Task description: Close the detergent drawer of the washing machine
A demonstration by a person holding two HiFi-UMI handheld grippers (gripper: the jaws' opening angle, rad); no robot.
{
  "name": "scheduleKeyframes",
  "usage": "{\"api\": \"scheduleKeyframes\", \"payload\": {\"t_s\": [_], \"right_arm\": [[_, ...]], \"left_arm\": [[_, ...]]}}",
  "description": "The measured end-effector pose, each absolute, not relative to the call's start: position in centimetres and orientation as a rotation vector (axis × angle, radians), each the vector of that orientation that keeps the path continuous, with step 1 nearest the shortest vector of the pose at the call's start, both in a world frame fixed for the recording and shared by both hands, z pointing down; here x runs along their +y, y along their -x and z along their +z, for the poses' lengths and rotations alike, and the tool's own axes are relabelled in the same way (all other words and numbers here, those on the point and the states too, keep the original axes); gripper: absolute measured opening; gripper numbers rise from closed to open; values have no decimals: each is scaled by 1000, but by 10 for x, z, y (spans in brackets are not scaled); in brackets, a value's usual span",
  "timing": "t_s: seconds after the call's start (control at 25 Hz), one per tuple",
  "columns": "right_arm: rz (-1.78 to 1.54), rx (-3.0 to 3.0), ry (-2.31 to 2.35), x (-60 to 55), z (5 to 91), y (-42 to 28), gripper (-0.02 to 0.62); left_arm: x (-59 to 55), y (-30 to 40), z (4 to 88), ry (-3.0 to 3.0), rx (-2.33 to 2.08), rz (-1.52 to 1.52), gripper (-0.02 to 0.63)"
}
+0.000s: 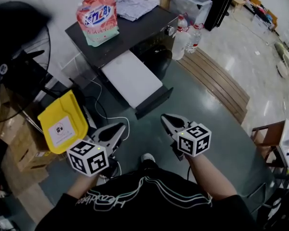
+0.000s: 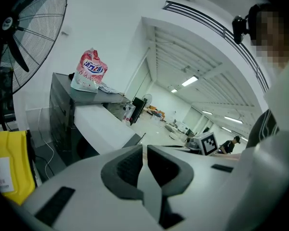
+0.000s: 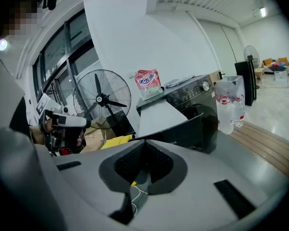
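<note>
Nearest the person, in the head view, the left gripper [image 1: 117,129] and the right gripper [image 1: 167,120] hang side by side at waist level, tips pointing up the frame. Each gripper's own view shows its jaws pressed together with nothing between them: the left gripper [image 2: 143,149] is clenched on air, and so is the right gripper [image 3: 145,147]. Just beyond the tips, apart from both, comes the dark front panel [image 1: 155,103] of the detergent drawer [image 1: 131,78], which stands pulled far out of the washing machine [image 1: 135,30]. Its long axis runs from the machine at 11 o'clock down to the panel at 5 o'clock, so the closing push would have to travel back toward 11 o'clock. The panel lies at about 1 o'clock from the left tips and 11 o'clock from the right ones, roughly midway between them. The right gripper looks better lined up, since its view has the front panel [image 3: 188,129] almost dead ahead, while the left gripper view sees the detergent drawer [image 2: 103,124] off at 10 o'clock. Farther back, a detergent bag [image 1: 98,19] sits on the machine top, with water bottles [image 1: 188,37] beside the machine at 2 o'clock.
</note>
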State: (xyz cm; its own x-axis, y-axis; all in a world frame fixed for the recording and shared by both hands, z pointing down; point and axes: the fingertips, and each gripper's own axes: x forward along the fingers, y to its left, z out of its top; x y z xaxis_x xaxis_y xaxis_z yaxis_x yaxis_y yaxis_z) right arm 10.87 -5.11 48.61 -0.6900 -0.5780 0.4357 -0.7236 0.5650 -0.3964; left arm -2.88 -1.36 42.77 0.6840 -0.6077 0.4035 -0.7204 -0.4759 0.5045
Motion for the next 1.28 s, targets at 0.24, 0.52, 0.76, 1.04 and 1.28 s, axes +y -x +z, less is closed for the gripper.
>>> {"api": "scheduleKeyframes", "payload": {"t_s": [0.24,0.52,0.76,1.04,1.28], "right_arm": [[614,-2498,-997,-82,506,-109,28],[565,-2440,-967,-108,535,-113,28],[546,-2439,-942,-115,542,-107,28],[531,-2430,-969,-124,546,-102,28],[543,-2422,-980,-126,545,-100,28]], "left_arm": [[-31,37,439,-2155,-1110,224,48],[-42,55,448,-2120,-1219,238,48],[-51,65,451,-2083,-1251,204,48],[-67,78,464,-2052,-1248,188,48],[-77,86,471,-2045,-1242,194,48]]}}
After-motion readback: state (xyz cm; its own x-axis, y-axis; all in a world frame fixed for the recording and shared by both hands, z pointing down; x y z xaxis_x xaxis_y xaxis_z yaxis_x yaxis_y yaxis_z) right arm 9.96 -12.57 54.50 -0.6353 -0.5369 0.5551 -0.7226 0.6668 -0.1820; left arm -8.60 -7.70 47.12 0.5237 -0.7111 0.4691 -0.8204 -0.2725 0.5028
